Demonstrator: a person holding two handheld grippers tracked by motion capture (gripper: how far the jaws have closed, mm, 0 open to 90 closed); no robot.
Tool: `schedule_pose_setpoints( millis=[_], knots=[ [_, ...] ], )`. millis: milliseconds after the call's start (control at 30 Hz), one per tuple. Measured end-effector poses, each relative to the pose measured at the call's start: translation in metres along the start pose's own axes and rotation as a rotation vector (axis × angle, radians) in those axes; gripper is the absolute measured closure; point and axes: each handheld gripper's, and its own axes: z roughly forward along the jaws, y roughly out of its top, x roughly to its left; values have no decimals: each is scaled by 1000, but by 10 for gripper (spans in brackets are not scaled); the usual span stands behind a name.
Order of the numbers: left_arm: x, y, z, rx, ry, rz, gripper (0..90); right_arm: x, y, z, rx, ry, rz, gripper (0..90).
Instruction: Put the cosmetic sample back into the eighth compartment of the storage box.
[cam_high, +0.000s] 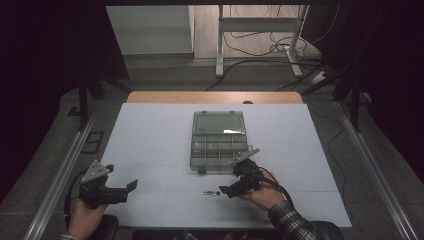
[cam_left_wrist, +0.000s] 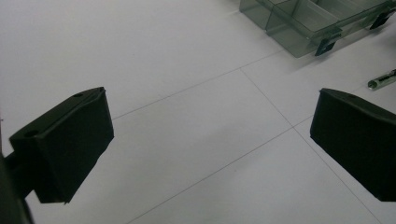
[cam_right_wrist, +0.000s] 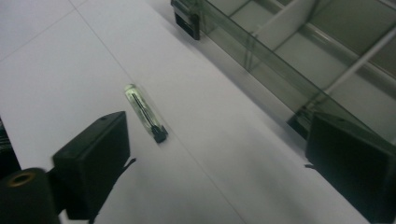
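A: Right claw (cam_high: 226, 190) is hovering low over the counter (cam_high: 150, 145), jaws standing wide apart, nothing between them. The vial (cam_right_wrist: 145, 119) is lying flat just beside its near jaw, a little short of the open box (cam_high: 218, 141).

B: And the left claw (cam_high: 131, 186)?

A: It is idling well off to the side, jaws also spread, empty.

B: Advice for the pick?

A: I am judging the vial sits off-centre. The hand should be shifting sideways until the jaws are straddling it across its narrow width, then lowering and closing gently; it is round, so it may roll.
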Motion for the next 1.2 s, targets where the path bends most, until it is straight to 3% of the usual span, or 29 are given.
schedule_pose_setpoints(
  millis=[233,267,400,433,667,867,900,967,1200],
  knots=[
    [0,0,0,0,0,0,0,5,5,8,28,41,-28,244],
    [0,0,0,0,0,0,0,7,7,11,35,58,-46,310],
    [0,0,0,0,-1,-1,0,11,9,15,52,84,-66,409],
    [0,0,0,1,0,1,0,14,11,18,68,102,-85,472],
    [0,0,0,2,-1,1,0,22,15,28,99,125,-158,657],
    [0,0,0,2,-1,1,0,29,18,39,132,128,-202,730],
    [0,0,0,1,-1,1,0,32,17,44,148,110,-228,798],
    [0,0,0,2,-1,2,0,33,18,44,151,89,-238,804],
    [0,0,0,3,0,6,1,32,18,42,143,91,-211,808]
  ],
)
